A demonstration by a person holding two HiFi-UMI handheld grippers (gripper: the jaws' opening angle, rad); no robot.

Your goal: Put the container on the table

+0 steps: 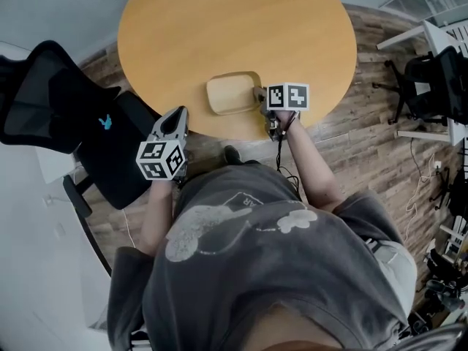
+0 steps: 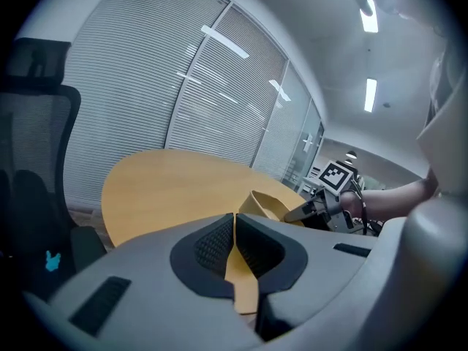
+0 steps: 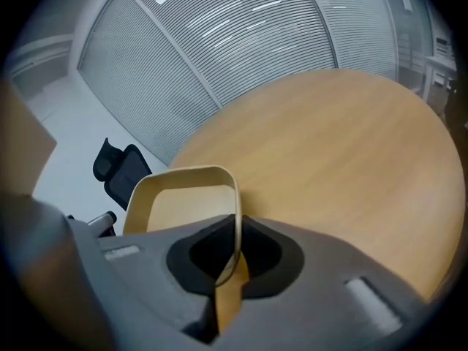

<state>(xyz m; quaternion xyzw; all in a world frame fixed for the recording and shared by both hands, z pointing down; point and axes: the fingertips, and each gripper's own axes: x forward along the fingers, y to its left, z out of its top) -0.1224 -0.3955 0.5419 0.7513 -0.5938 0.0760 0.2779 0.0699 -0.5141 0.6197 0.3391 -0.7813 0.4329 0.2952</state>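
The tan, shallow container [image 1: 232,93] is over the near edge of the round wooden table [image 1: 234,20]. My right gripper [image 1: 261,99] is shut on its right rim. In the right gripper view the thin rim [image 3: 235,203] runs down between the pads, with the container [image 3: 179,196] spreading out to the left. My left gripper [image 1: 178,117] hangs off the table's near-left edge, apart from the container, jaws shut with nothing in them. The left gripper view looks over its jaws [image 2: 234,221] at the container [image 2: 265,205] and the right gripper [image 2: 316,209]. Whether the container rests on the wood is unclear.
A black office chair [image 1: 73,115] stands close at the left, under the left gripper. Another black chair [image 1: 431,86] and white furniture [image 1: 442,39] are at the right. Blinds cover the window wall [image 3: 241,35] beyond the table. The person's body fills the lower head view.
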